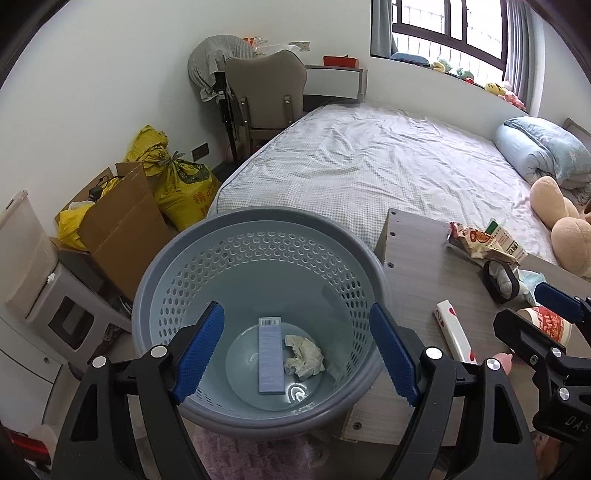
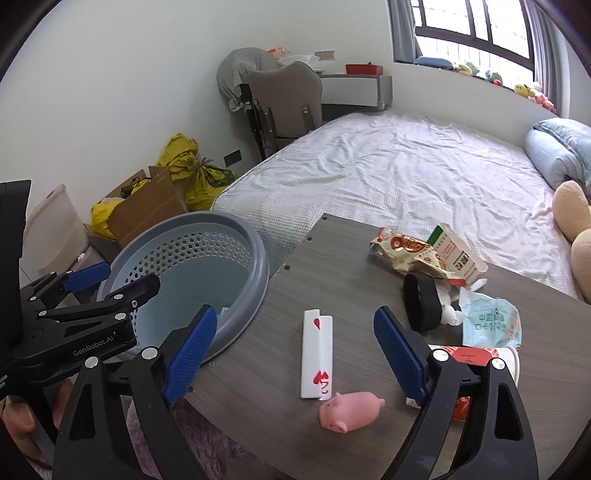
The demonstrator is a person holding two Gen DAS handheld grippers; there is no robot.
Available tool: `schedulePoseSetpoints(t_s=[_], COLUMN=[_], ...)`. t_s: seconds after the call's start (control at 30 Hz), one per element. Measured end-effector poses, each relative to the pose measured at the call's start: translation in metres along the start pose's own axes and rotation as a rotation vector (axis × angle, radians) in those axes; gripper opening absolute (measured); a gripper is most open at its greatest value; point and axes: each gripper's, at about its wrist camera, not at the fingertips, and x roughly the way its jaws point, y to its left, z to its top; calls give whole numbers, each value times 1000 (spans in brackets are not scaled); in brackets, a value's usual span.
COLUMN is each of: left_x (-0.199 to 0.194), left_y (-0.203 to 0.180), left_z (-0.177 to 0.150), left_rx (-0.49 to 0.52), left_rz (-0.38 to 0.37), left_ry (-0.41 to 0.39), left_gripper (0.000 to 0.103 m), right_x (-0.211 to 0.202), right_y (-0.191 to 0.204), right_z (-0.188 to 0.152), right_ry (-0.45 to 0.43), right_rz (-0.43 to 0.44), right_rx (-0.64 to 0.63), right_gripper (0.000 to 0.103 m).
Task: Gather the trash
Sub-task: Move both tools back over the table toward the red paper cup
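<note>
Two pieces of trash, a flat box (image 1: 271, 354) and a crumpled tissue (image 1: 304, 356), were seen in the basket (image 1: 255, 229), over which the empty left gripper (image 1: 295, 354) was held spread, while the right gripper (image 2: 295, 354), jaws opening, was held empty above the table (image 2: 351, 266).

We see a plain white wall (image 1: 110, 74) behind a grey padded chair (image 1: 266, 92) and a pale desk (image 1: 332, 79); a bed in a crumpled white checked sheet (image 1: 369, 166) fills the middle; daylight enters a dark-framed barred window (image 1: 443, 26); yellow sacks (image 1: 177, 181) flank a brown cardboard box (image 1: 122, 221).
</note>
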Motion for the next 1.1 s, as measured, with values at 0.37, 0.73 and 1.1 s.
schedulePoseSetpoints(t_s=[0.37, 0.73, 1.1], left_x=[-9, -8, -4], left_y=[-42, -74, -94], left_z=[-6, -10, -18], left_rx=[40, 59, 90], left_rz=[-76, -112, -136], left_ry=[-4, 5, 17], left_gripper=[77, 79, 79], right_x=[-44, -60, -50], right_y=[-53, -106, -118], right_z=[-25, -55, -70], right_ry=[-30, -4, 25], right_rz=[-97, -178, -180], right_rx=[83, 182, 219], right_gripper=[87, 88, 94])
